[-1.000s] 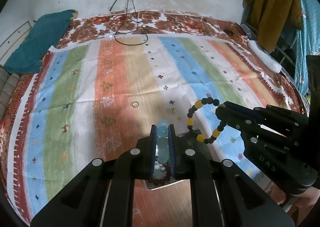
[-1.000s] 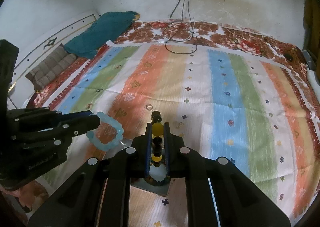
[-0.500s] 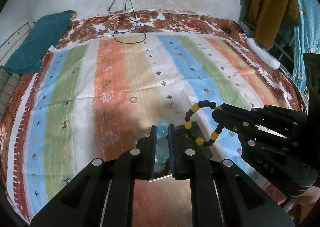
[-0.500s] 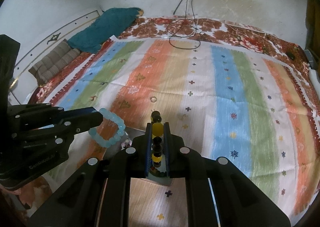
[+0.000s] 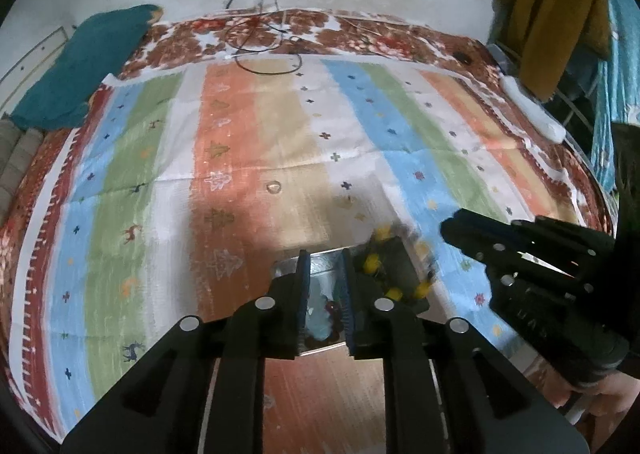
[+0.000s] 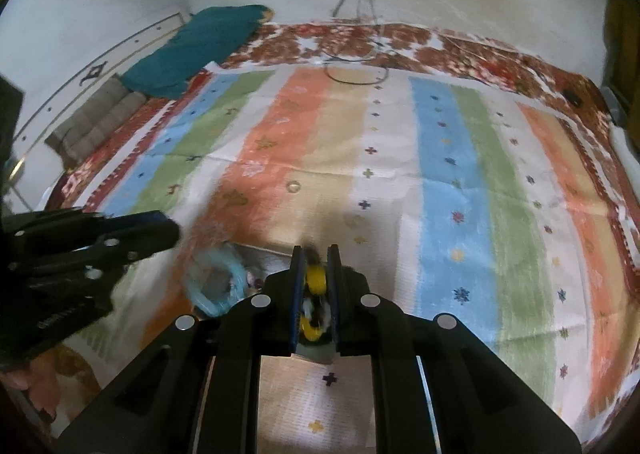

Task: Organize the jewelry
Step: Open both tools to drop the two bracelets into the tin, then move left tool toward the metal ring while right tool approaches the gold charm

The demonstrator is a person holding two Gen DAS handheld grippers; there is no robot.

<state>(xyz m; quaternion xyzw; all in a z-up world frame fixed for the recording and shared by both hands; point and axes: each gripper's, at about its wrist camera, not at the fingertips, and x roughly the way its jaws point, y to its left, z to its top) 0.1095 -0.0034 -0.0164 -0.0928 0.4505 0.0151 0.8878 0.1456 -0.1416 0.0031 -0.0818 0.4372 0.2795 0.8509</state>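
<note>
My left gripper (image 5: 325, 274) hangs over a small metal box (image 5: 282, 267) on the striped cloth. Its jaws are opening, and the pale blue bead bracelet (image 5: 319, 320) lies in the box below them, free of the pads. In the right wrist view that bracelet (image 6: 216, 284) is a blur in the box (image 6: 260, 252), under the left gripper (image 6: 172, 232). My right gripper (image 6: 315, 266) is opening too. The black and yellow bead bracelet (image 6: 316, 281) is sliding down between its pads. From the left wrist it shows as a blurred black and yellow bracelet (image 5: 384, 268) dropping over the box's dark right side, beside the right gripper (image 5: 446, 228).
A small clear ring (image 5: 274, 187) lies on the cloth beyond the box. A teal cushion (image 5: 80, 70) sits at the far left edge, with black cables (image 5: 260, 54) at the back. Clothes hang at the right (image 5: 552, 14). A person's hand (image 5: 608, 406) holds the right gripper.
Both bracelets have left the fingertips. The blue one dropped from the left jaws into the box, and the black and yellow one is slipping down. Both jaws have parted slightly.
</note>
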